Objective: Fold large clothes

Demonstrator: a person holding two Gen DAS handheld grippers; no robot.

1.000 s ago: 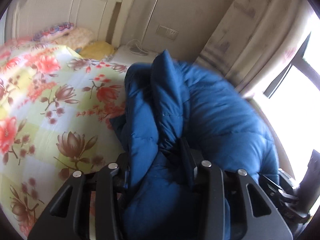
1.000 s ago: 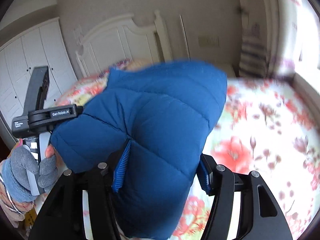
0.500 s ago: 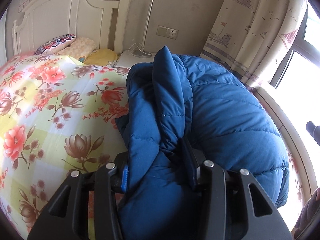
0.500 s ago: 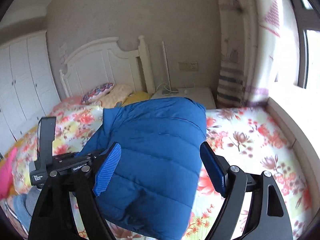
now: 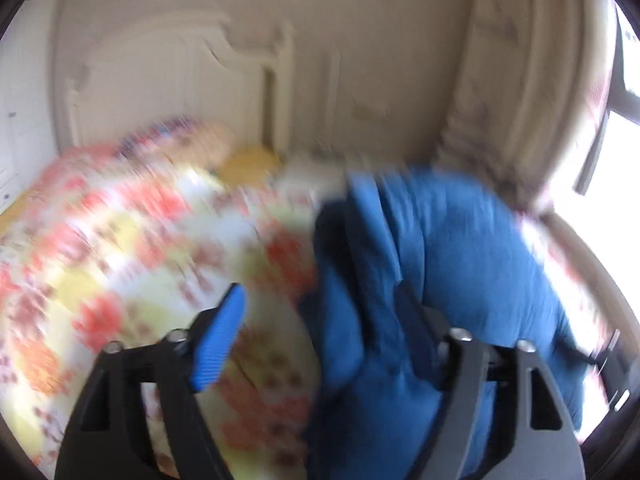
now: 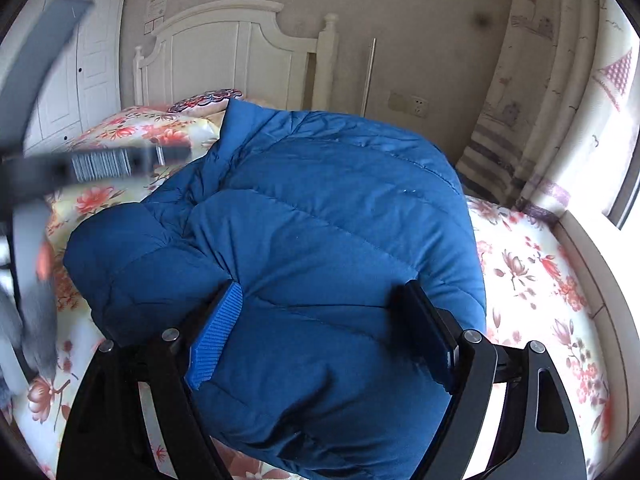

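A blue padded jacket (image 6: 320, 240) lies bunched and folded on the flowered bedspread (image 6: 532, 264). My right gripper (image 6: 320, 328) is open, its jaws wide apart on either side of the jacket's near part. In the blurred left wrist view my left gripper (image 5: 320, 328) is open too; its left pad (image 5: 218, 340) is clear of the cloth and the jacket (image 5: 452, 264) lies against the right finger. The left gripper also shows blurred at the left of the right wrist view (image 6: 36, 184).
The white headboard (image 6: 236, 56) and pillows (image 6: 204, 100) are at the far end. A curtain (image 6: 552, 92) and window sill (image 6: 592, 264) run along the right. A white wardrobe (image 6: 80, 60) stands at the left.
My left gripper has opened and let go of the jacket, and is moving fast. My right gripper stays open over the jacket, which now rests on the bed.
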